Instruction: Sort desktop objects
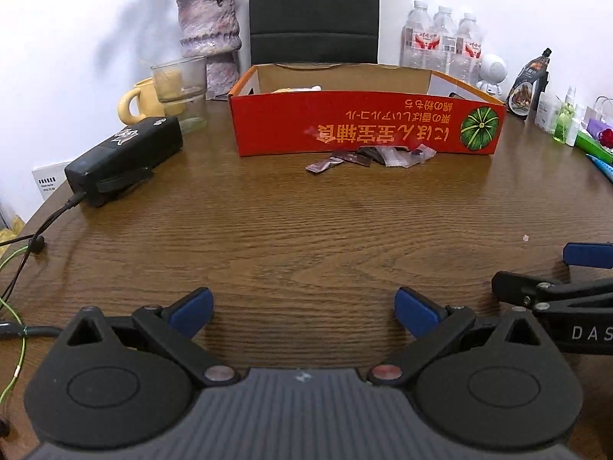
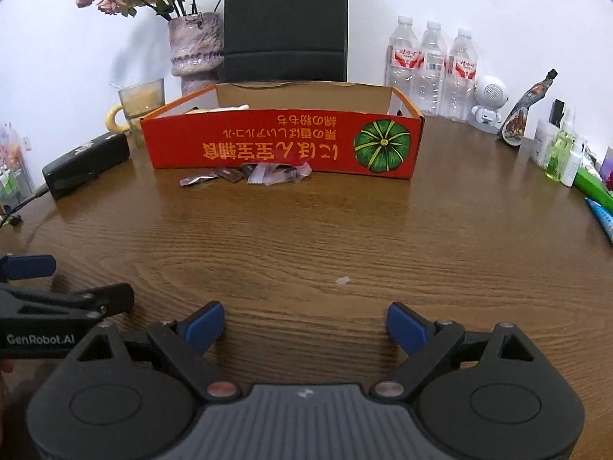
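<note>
Wrappers: small pile of snack wrappers (image 1: 369, 157) on the far side of the wooden table (image 1: 306, 230), touching the near wall of the red box (image 1: 364, 124); exact count cannot be told, several dark and several clear.
Left gripper (image 1: 304, 312): jaws spread wide, nothing between the blue pads, over bare tabletop well short of the wrappers.
Right gripper (image 2: 305, 327): jaws likewise wide apart and empty, near edge of the table, wrappers well ahead and slightly left.
Grippers together: side by side, each showing at the edge of the other's view.
Box: one open cardboard tray, red front printed upside down with yellow Japanese characters and a green pumpkin (image 2: 382, 146); pale items inside, unclear.
Writing: "GenRobot.AI" on the left gripper's side in the right view; "DAS" readable on the right gripper in the left view.
Bottles: three water bottles (image 2: 433, 65) with red labels, far right.
Far left: one vase (image 1: 208, 27) of dried flowers, one glass (image 1: 180, 88), one yellow mug (image 1: 140, 101), one black device (image 1: 126, 157) with cable.
Scrap: one tiny pale scrap (image 2: 342, 280) just ahead of the right gripper.
</note>
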